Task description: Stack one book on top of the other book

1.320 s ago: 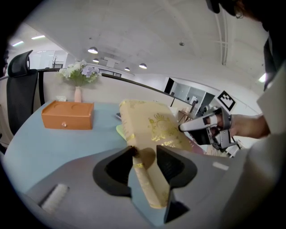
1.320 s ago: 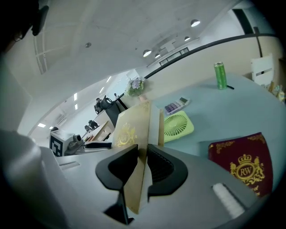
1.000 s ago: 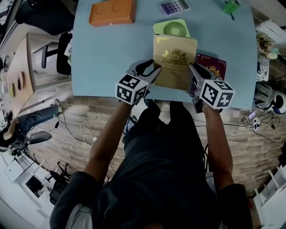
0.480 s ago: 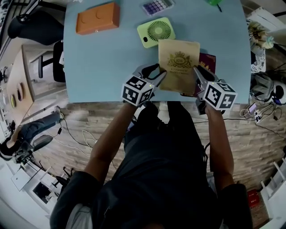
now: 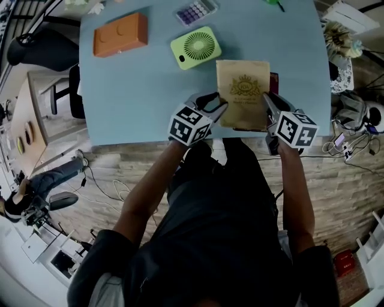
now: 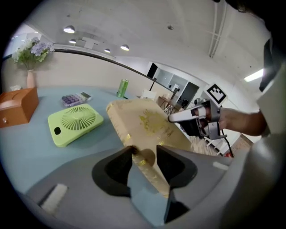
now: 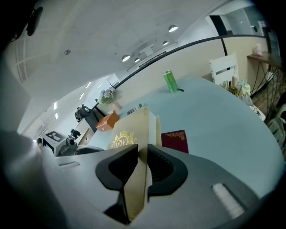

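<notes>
A gold book with a crest on its cover is held above the pale blue table, near its front right. My left gripper is shut on its left near corner, and my right gripper is shut on its right edge. The same gold book fills the left gripper view, and in the right gripper view the gold book stands tilted between the jaws. A dark red book lies flat on the table under it. Only a sliver of the dark red book shows past the gold one.
A green flat fan lies just behind the books. An orange box and a calculator sit further back, with a green can at the far edge. The table's front edge runs close under both grippers.
Both grippers have carried the gold book to the right, so it now covers nearly all of the dark red book. The head camera's view has shifted too.
</notes>
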